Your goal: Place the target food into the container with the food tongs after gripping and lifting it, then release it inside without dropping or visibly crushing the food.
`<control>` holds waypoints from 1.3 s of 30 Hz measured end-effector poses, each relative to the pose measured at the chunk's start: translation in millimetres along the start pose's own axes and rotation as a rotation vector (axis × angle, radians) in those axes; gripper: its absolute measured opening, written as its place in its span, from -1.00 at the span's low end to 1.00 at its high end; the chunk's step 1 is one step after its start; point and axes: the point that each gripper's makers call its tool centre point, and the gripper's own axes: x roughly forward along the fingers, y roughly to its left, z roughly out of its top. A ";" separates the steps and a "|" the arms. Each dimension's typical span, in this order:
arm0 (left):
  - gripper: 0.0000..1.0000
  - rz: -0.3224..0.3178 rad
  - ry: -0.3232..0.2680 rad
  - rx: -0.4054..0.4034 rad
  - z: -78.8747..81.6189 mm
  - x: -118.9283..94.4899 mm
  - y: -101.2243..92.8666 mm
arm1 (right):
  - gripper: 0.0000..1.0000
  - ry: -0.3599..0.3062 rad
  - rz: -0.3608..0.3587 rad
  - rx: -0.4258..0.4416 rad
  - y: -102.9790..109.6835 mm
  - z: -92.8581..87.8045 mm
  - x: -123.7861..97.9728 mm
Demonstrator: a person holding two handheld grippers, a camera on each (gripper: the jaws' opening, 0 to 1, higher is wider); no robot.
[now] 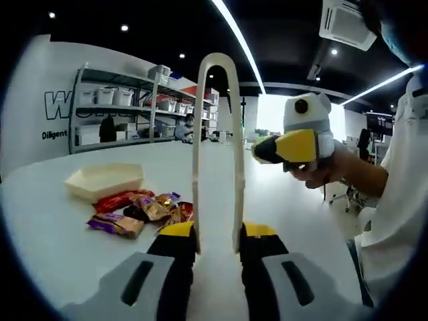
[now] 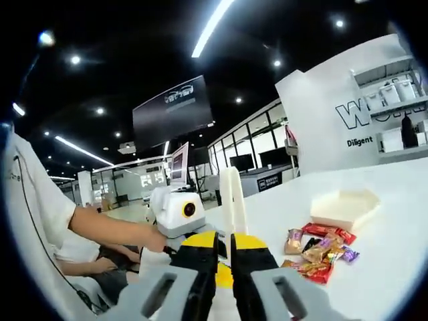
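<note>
White table [image 1: 60, 221]; left gripper [image 1: 217, 247] clamps tongs [image 1: 217, 134] (upright).

Light comes from long ceiling strips [image 1: 237, 37] and small round spots [image 2: 75, 59] set in a dark ceiling, and from a bright window [image 1: 267, 112] far back that is blown out to white. The white bench [image 1: 53, 234] is evenly bright, with only faint, soft shadows under the wrappers [image 1: 137, 214]. Fisheye bending curves the shelves [image 1: 114, 107] and wall lettering near the edges, and distant parts look somewhat soft, perhaps out of focus.
</note>
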 end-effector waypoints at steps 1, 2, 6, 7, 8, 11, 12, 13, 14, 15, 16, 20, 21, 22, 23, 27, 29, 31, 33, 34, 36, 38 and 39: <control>-0.51 -0.009 0.000 0.003 0.7 0.9 -4.9 | -1.00 0.002 0.000 -0.003 0.2 -0.6 0.8; -0.50 -0.009 0.000 0.005 0.9 1.5 -6.9 | -1.00 -0.003 0.011 -0.016 2.2 -0.7 1.4; -0.50 -0.006 -0.010 0.002 0.6 -1.4 -7.2 | -1.00 -0.012 0.048 0.000 11.8 0.7 1.5; -0.50 -0.007 -0.003 -0.004 -0.6 -1.6 -7.8 | -1.00 -0.003 0.048 -0.014 12.2 -0.7 2.0; -0.50 -0.005 -0.009 -0.018 -1.0 -2.0 -6.6 | -1.00 -0.006 0.045 -0.018 11.9 -0.7 2.1; -0.49 -0.003 -0.015 -0.027 -1.6 -1.8 -8.0 | -1.00 0.008 0.073 -0.036 19.2 -1.8 6.3; -0.49 -0.003 -0.015 -0.029 -1.9 -1.6 -8.3 | -1.00 0.011 0.075 -0.034 19.6 -3.0 7.4; -0.49 -0.001 -0.017 -0.027 -2.5 -1.4 -9.5 | -1.00 0.012 0.076 -0.036 19.8 -3.9 7.5; -0.49 0.000 -0.019 -0.021 -2.8 -1.5 -10.5 | -1.00 0.014 0.081 -0.037 20.2 -4.4 7.2; -0.49 0.004 -0.017 -0.017 -3.2 -1.6 -9.7 | -1.00 0.013 0.082 -0.032 20.6 -4.4 6.9; -0.50 0.007 -0.019 -0.010 -3.3 -3.0 -8.6 | -1.00 0.011 0.075 -0.028 19.1 -5.0 3.9; -0.50 0.067 -0.051 -0.040 1.8 -13.4 9.8 | -1.00 -0.050 0.045 0.066 9.0 7.0 -16.8; -0.50 0.095 -0.054 -0.044 2.1 -16.8 17.8 | -1.00 -0.059 0.040 0.089 6.7 8.6 -22.5; -0.50 0.124 -0.056 -0.048 2.3 -20.1 25.9 | -1.00 -0.076 0.028 0.106 3.0 10.7 -31.0; -0.50 0.168 -0.057 -0.072 1.7 -25.6 38.8 | -1.00 -0.088 0.021 0.116 0.9 12.3 -36.8; -0.52 0.339 -0.073 -0.140 1.4 -43.5 80.3 | -1.00 -0.125 -0.006 0.145 -3.7 16.6 -56.7; -0.52 0.431 -0.067 -0.173 -4.0 -51.8 95.9 | -1.00 -0.133 -0.019 0.150 -4.7 16.1 -63.8; -0.53 0.461 -0.067 -0.178 -6.2 -53.1 98.3 | -1.00 -0.141 -0.028 0.155 -5.9 15.8 -67.9; -0.52 0.457 -0.060 -0.159 -7.6 -48.8 92.2 | -1.00 -0.144 -0.028 0.159 -6.2 14.6 -69.9; -0.51 0.466 -0.053 -0.158 -8.5 -47.8 90.7 | -1.00 -0.144 -0.028 0.162 -6.5 14.0 -70.7; -0.51 0.474 -0.041 -0.148 -9.7 -44.0 85.7 | -1.00 -0.145 -0.029 0.165 -7.0 13.1 -72.8; -0.51 0.482 -0.050 -0.147 -6.2 -40.2 80.3 | -1.00 -0.150 -0.030 0.169 -8.5 13.0 -74.7; -0.50 0.481 -0.052 -0.140 -4.7 -37.7 78.5 | -1.00 -0.150 -0.031 0.170 -9.0 12.8 -75.5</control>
